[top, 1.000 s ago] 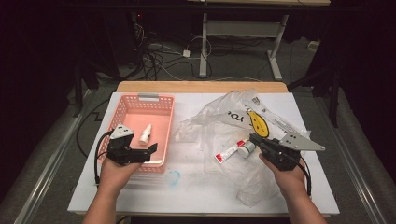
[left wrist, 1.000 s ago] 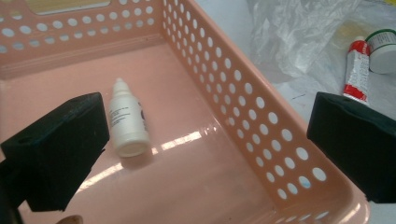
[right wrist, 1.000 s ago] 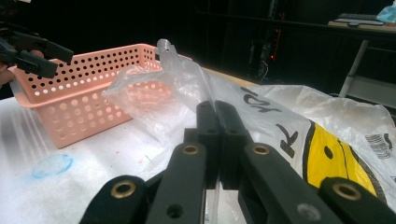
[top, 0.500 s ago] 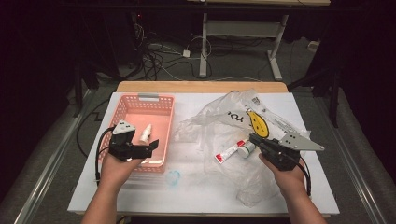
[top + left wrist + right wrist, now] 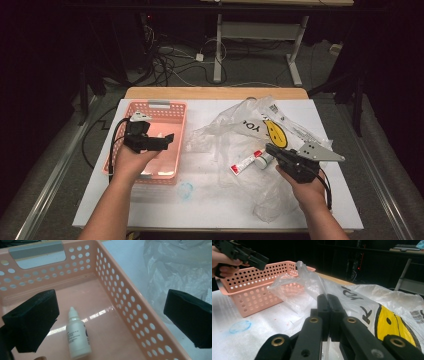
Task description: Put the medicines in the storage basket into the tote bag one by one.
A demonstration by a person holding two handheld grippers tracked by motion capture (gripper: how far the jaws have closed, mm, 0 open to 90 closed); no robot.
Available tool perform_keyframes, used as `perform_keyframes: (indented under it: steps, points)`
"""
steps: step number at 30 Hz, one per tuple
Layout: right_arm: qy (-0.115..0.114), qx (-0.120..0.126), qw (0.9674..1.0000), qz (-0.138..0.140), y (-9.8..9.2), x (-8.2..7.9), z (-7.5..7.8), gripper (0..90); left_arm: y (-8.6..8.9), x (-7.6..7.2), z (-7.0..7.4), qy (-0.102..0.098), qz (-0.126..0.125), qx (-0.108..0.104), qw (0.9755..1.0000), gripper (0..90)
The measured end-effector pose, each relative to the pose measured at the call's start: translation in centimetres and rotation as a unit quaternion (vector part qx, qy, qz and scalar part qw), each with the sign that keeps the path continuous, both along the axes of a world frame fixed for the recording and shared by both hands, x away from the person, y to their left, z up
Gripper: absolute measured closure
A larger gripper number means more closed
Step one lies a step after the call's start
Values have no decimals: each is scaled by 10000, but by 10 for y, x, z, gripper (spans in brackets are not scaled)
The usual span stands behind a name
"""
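Observation:
My left gripper [image 5: 164, 142] hovers over the pink perforated basket [image 5: 176, 120] with its jaws wide open. In the left gripper view the two black pads [image 5: 32, 320] stand far apart with nothing between them. Below them a small white dropper bottle [image 5: 77, 337] lies on the basket's floor [image 5: 107, 322]. My right gripper [image 5: 276, 151] is shut and rests against the crumpled clear plastic bag [image 5: 240, 130] with a yellow smiley print. Its jaws [image 5: 328, 306] are pressed together; I cannot tell whether any film is pinched. A white-and-red tube [image 5: 247, 161] lies on the bag just left of that gripper.
The white table top [image 5: 150, 205] carries a faint bluish round mark [image 5: 186, 190] in front of the basket. The bag spreads across the table's right half. Cables and table legs lie on the dark floor beyond the far edge.
My left gripper has moved away from me and slightly right over the basket, and now covers the bottle in the high view. The right gripper has stayed still.

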State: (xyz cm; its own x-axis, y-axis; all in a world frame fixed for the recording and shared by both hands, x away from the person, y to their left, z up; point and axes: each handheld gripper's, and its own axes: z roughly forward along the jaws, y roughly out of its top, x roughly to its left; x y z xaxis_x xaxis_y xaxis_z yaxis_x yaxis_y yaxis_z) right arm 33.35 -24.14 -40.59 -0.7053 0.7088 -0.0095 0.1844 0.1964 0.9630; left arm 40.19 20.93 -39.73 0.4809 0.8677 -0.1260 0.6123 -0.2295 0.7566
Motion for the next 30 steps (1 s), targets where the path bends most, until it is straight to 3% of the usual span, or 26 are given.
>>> perform_keyframes:
  steps: [4,8,14,18,24,27,30]
  points:
    - [-8,-5,10000,5,0,0,0,900,-1,12,-5,145,74,11,9999,9]
    - [-15,24,10000,-22,-1,-1,1,900,1,24,-10,367,185,185,9990,10]
    - [-27,20,10000,-15,-1,0,1,900,5,39,-19,791,321,426,9954,13]
    - [-20,27,10000,-14,-1,0,1,900,7,46,-24,1043,362,467,9928,43]
    - [-37,17,10000,-8,-1,-1,1,900,7,54,-34,1604,263,527,9853,124]
    - [-30,44,10000,13,-1,-1,2,900,8,58,-40,1889,299,662,9793,156]
    - [-35,41,10000,11,-1,-2,3,900,10,58,-42,2011,337,669,9767,192]
